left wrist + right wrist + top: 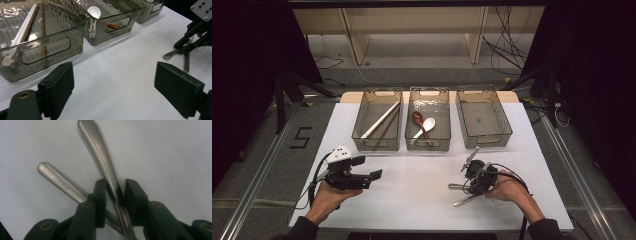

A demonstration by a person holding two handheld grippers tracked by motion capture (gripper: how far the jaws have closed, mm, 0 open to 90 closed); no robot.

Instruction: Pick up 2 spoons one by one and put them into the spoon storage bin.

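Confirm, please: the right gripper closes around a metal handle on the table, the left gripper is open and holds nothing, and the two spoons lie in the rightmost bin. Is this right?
Not quite. The two spoons lie in the middle bin, as the high view shows; the rightmost bin holds nothing. The rest stands: the right gripper closes around a metal handle, and the left gripper is open and holds nothing.

Brushed metal handles [105,162], matt white table [162,150], smoky clear plastic bins [50,32]
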